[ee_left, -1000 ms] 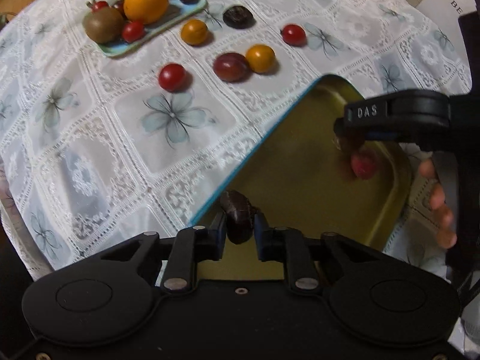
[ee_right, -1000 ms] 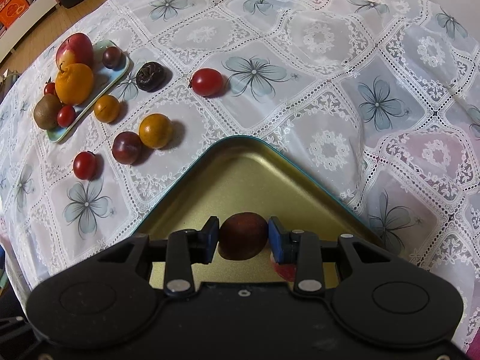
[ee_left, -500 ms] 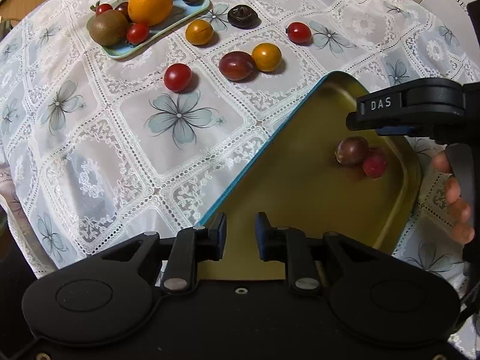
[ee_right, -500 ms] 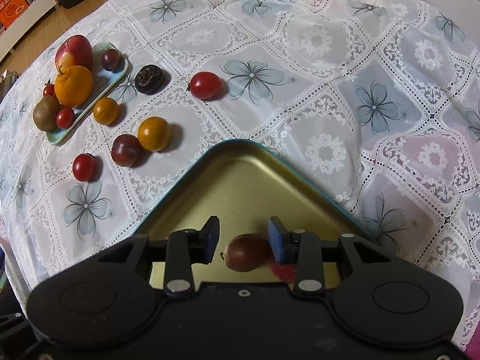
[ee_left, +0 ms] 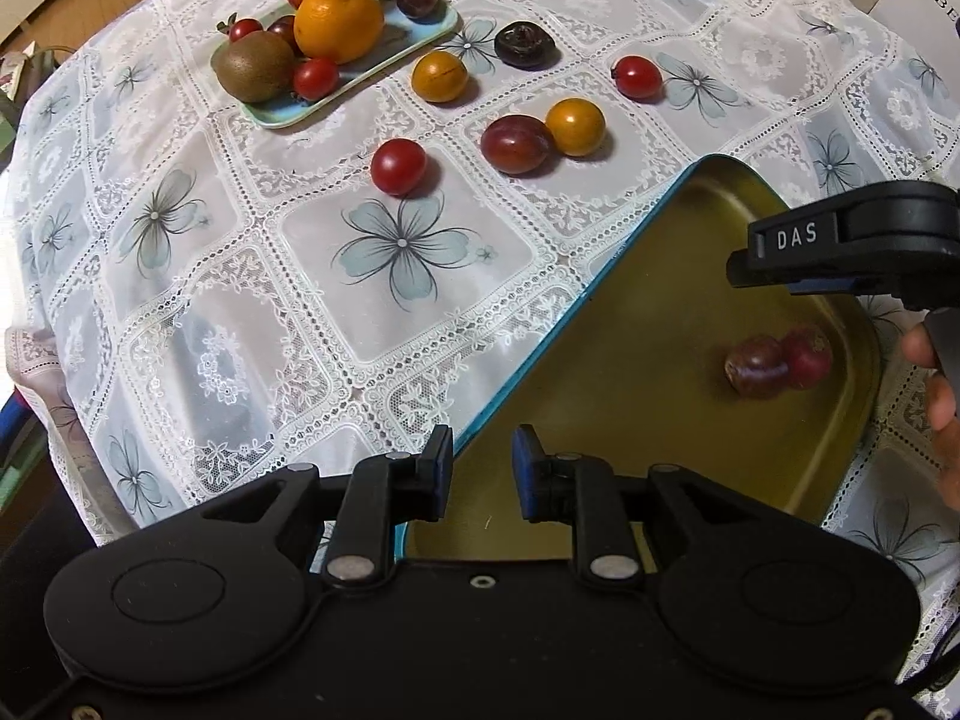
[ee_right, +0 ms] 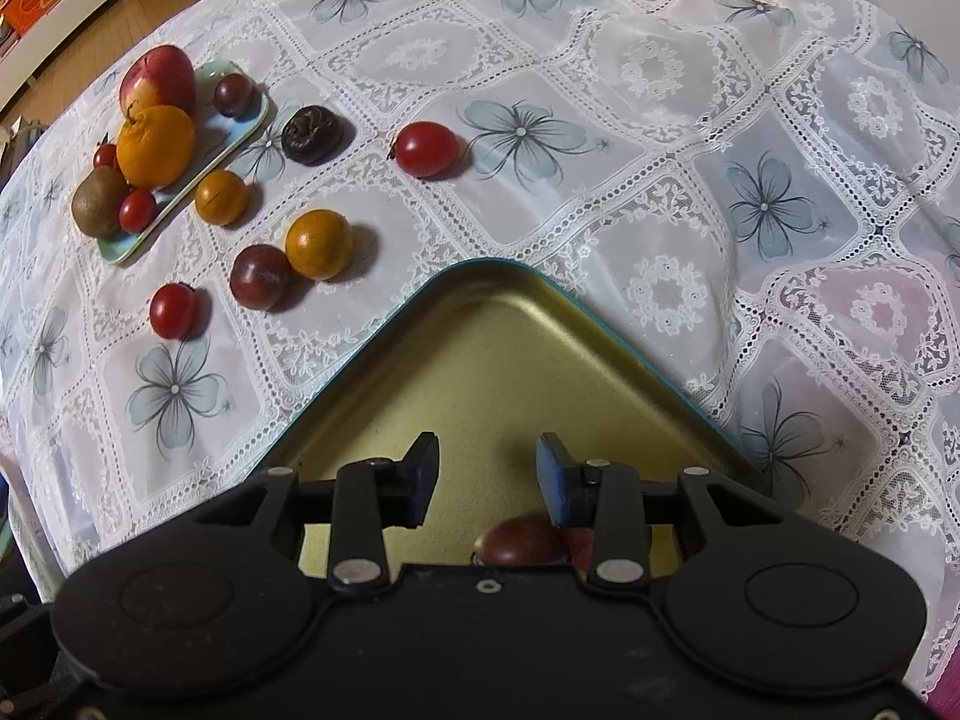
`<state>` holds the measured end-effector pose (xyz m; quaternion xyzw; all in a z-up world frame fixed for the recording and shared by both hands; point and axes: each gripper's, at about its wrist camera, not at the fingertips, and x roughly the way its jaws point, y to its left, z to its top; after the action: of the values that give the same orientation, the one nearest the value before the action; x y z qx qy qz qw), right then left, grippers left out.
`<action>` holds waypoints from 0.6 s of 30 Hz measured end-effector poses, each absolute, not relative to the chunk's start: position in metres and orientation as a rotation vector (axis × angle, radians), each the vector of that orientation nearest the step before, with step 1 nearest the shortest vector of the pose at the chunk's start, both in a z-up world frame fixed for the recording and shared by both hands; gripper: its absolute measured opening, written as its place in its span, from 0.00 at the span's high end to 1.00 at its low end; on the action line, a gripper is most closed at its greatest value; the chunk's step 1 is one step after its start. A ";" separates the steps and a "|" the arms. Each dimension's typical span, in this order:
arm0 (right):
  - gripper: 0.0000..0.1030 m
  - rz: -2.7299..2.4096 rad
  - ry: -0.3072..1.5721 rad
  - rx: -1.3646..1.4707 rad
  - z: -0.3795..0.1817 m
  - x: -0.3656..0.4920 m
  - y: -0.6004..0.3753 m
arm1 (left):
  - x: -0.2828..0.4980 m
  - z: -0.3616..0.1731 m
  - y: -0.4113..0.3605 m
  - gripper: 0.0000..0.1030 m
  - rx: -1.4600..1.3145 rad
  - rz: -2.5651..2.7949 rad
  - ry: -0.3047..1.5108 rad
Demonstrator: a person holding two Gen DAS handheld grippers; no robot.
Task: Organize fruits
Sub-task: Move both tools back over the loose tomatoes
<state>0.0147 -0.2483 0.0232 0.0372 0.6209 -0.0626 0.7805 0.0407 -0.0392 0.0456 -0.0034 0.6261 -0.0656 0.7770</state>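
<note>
- A second ago my left claw [ee_left: 479, 463] pinched a dark wrinkled fruit and my right claw [ee_right: 487, 471] clamped a dark plum; now both are released, and I see nothing between either pair of fingers.
- My left claw hangs over the near edge of the gold tray [ee_left: 630, 324], its jaws parted by a modest gap, touching nothing.
- My right claw stands a little wider, above the tray's floor; the dark plum [ee_right: 523, 545] lies just below its right finger, touching a red fruit [ee_right: 581, 543] partly hidden behind that finger.
- From the left wrist I see that pair sitting together near the tray's far right wall, plum [ee_left: 757, 365] and red fruit [ee_left: 809, 356] pressed side by side.
- The dark wrinkled fruit I let go is not in sight in either view.
- Loose fruit lies on the worktop's lace cloth [ee_left: 198, 312]: two red tomatoes [ee_left: 398, 166], two orange fruits [ee_left: 575, 125], a plum [ee_left: 516, 144], a dark wrinkled one [ee_left: 524, 45].
- The pale green plate [ee_left: 420, 30] carries an apple, orange, kiwi and small fruits.
</note>
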 end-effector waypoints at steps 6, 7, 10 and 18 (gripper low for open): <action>0.63 -0.110 1.364 0.062 0.021 0.015 -0.245 | 0.044 0.044 -0.038 0.70 -0.004 -0.122 1.349; 0.62 -0.104 1.372 0.058 0.021 0.015 -0.245 | 0.045 0.044 -0.037 0.70 -0.005 -0.118 1.348; 0.61 -0.069 1.420 0.037 0.016 0.017 -0.244 | 0.049 0.043 -0.035 0.69 -0.004 -0.103 1.341; 0.59 -0.027 1.487 0.027 0.009 0.018 -0.240 | 0.065 0.041 -0.023 0.69 -0.005 -0.047 1.313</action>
<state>0.0183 -0.2399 0.0087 0.0123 0.6768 -0.0124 0.7359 0.0649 -0.0234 0.0407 -0.0023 0.6103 -0.0216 0.7919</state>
